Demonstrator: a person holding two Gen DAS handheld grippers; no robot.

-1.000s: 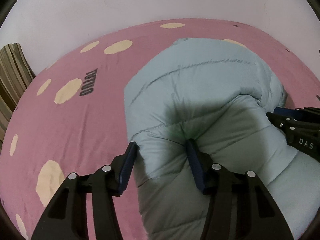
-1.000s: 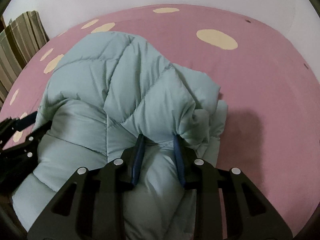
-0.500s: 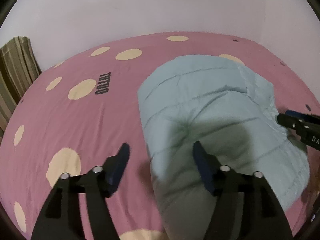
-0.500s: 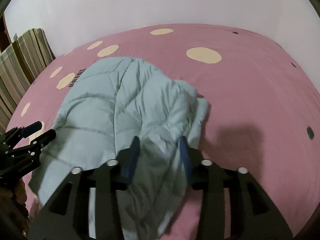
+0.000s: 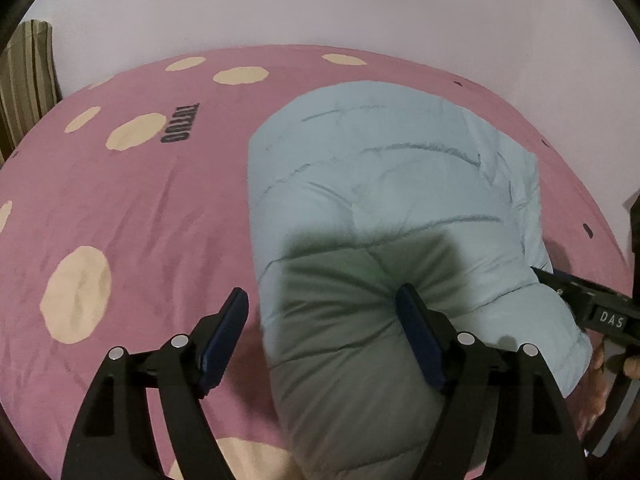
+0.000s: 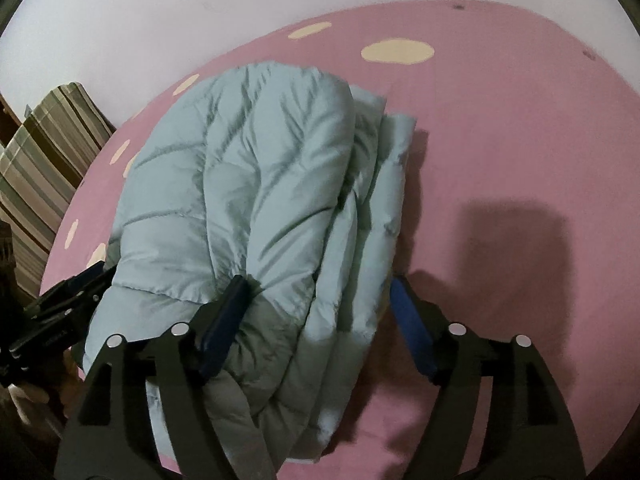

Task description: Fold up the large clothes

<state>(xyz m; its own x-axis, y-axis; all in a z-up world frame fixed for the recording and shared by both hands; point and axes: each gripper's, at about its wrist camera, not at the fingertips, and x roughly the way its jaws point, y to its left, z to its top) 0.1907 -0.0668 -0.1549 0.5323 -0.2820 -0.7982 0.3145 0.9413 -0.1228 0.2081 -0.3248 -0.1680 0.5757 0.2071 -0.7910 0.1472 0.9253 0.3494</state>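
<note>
Jacket: folded pale-blue bundle on pink bed, long axis near-to-far.
Left gripper: jaws spread, straddling its near-left edge.
Right gripper: jaws spread over its near-right layered edge.

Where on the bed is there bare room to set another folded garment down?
Bare pink bedsheet lies right of the folded puffer jacket, and more on its left up to the striped pillow. The jacket's near end, between both grippers, is crowded.
</note>
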